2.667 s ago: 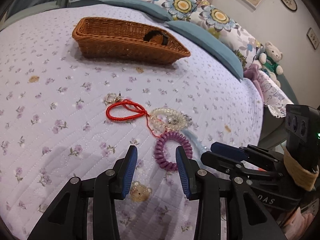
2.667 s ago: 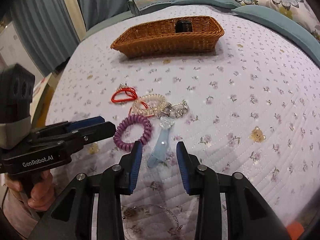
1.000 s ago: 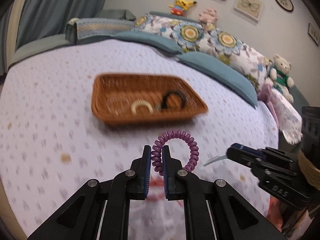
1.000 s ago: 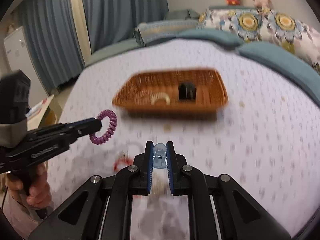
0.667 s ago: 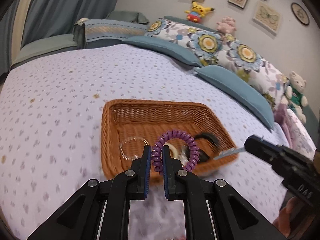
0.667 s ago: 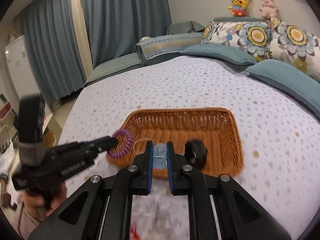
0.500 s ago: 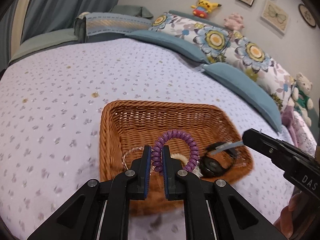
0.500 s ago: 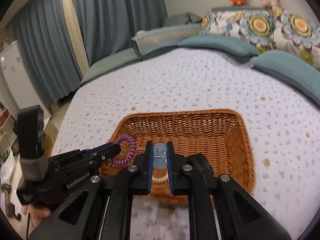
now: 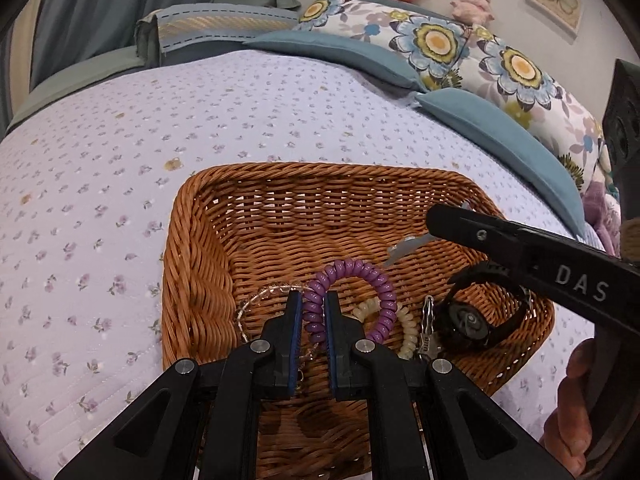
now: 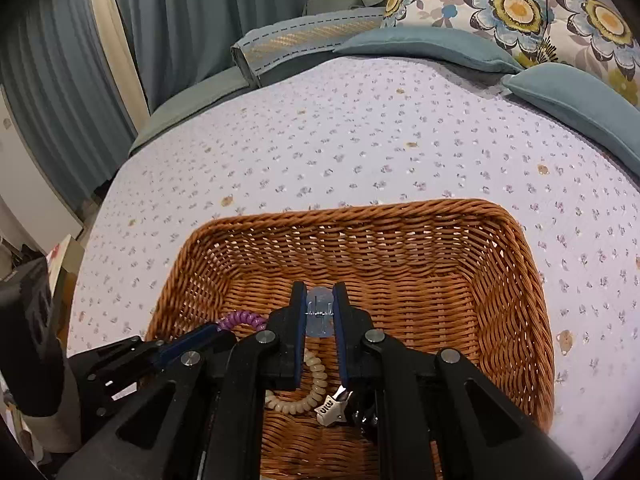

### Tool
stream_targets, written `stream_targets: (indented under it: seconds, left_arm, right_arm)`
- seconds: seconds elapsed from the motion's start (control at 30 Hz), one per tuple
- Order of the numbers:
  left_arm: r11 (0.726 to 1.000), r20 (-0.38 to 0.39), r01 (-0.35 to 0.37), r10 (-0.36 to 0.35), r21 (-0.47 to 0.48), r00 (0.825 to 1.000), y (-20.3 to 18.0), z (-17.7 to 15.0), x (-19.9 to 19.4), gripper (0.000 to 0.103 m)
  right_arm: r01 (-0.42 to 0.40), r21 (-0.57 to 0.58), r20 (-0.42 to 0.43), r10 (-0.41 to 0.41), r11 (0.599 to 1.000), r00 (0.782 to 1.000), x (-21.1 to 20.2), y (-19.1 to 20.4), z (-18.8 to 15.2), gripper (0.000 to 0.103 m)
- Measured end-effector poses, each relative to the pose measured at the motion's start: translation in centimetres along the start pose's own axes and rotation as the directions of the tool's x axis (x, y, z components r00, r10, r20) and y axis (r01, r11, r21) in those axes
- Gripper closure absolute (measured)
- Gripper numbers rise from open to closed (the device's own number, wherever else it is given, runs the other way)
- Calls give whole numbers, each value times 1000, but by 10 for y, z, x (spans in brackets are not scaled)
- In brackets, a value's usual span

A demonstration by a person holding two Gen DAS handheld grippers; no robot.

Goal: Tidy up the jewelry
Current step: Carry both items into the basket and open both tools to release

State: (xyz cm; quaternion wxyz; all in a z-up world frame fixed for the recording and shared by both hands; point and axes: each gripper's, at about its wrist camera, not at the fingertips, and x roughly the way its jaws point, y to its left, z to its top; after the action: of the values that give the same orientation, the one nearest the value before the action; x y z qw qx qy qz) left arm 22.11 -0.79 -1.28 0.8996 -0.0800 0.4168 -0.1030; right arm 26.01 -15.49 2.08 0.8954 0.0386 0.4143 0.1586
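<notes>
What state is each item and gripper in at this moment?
left gripper: shut on purple coil tie, above basket.
right gripper: shut on blue hair clip, above basket.
wicker basket: upright on bed.
cream coil tie: lying in basket.
black watch: lying in basket.

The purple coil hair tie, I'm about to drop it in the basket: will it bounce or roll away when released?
The purple coil hair tie, pinched in the left gripper, keeps its ring shape, so it is probably springy and light. It may bounce slightly, but the wicker basket has raised walls that should contain it.
</notes>
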Motion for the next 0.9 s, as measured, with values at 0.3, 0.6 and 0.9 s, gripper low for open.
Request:
stream_targets:
  seconds: [0.3, 0.6, 0.9]
  left_arm:
    - [1000, -15, 12, -12, 7, 1000, -3, -2, -1, 90]
    - [999, 32, 35, -34, -13, 999, -3, -10, -42, 76]
    - [995, 101, 99, -98, -7, 990, -14, -48, -120, 76]
  right_arm:
    - [-31, 23, -33, 32, 999, 999, -8, -7, -10, 78]
    - [-63, 25, 29, 63, 998, 998, -68, -10, -28, 69]
    - [-71, -43, 112, 75, 997, 991, -151, 2, -82, 69]
